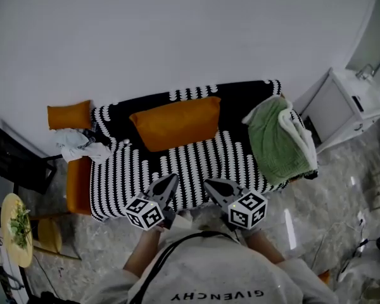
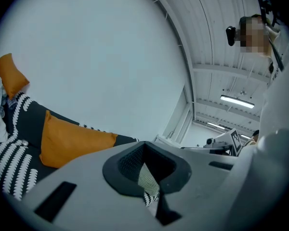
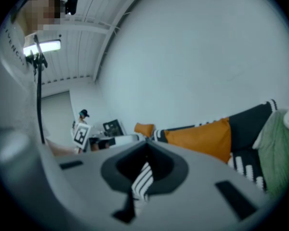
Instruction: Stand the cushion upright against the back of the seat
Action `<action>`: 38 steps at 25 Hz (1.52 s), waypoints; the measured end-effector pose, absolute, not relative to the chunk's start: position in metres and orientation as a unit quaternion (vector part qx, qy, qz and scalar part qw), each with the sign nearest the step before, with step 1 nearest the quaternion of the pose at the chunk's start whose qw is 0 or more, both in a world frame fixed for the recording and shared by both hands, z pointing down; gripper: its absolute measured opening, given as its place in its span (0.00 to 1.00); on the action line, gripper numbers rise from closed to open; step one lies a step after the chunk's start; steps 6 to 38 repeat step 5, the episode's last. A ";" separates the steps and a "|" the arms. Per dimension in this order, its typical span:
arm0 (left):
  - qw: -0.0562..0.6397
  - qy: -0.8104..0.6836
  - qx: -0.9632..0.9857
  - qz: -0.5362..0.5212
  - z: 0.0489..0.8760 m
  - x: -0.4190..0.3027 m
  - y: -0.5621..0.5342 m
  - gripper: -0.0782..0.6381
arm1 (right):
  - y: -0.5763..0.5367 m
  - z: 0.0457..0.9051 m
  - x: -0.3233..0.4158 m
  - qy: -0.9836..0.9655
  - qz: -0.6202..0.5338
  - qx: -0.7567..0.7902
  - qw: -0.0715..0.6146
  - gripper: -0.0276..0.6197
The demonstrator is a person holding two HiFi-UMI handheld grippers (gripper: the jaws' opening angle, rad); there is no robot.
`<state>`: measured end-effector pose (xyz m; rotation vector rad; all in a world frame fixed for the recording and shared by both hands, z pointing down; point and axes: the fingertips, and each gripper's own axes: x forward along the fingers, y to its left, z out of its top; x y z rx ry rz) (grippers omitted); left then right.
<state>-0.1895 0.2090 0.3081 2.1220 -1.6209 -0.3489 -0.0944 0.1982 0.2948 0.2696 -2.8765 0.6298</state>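
Note:
An orange cushion (image 1: 176, 123) leans upright against the back of a sofa (image 1: 183, 166) draped in a black-and-white striped throw. It also shows in the left gripper view as the cushion (image 2: 70, 139) and in the right gripper view as the cushion (image 3: 202, 139). My left gripper (image 1: 171, 180) and right gripper (image 1: 209, 183) hover side by side over the seat's front edge, well short of the cushion. Both are shut and hold nothing. Through the closed left gripper (image 2: 147, 170) and right gripper (image 3: 144, 170) only striped fabric shows.
A green blanket (image 1: 275, 141) hangs over the sofa's right arm. A small orange pillow (image 1: 68, 114) and crumpled white cloth (image 1: 79, 145) sit at the left arm. A white cabinet (image 1: 348, 106) stands at the right, and a round side table with a plant (image 1: 16, 227) at the left.

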 end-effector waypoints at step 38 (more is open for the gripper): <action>0.232 -0.581 0.770 -0.126 0.315 -0.183 0.209 0.14 | 0.203 0.301 -0.096 -0.968 0.216 0.084 0.098 0.07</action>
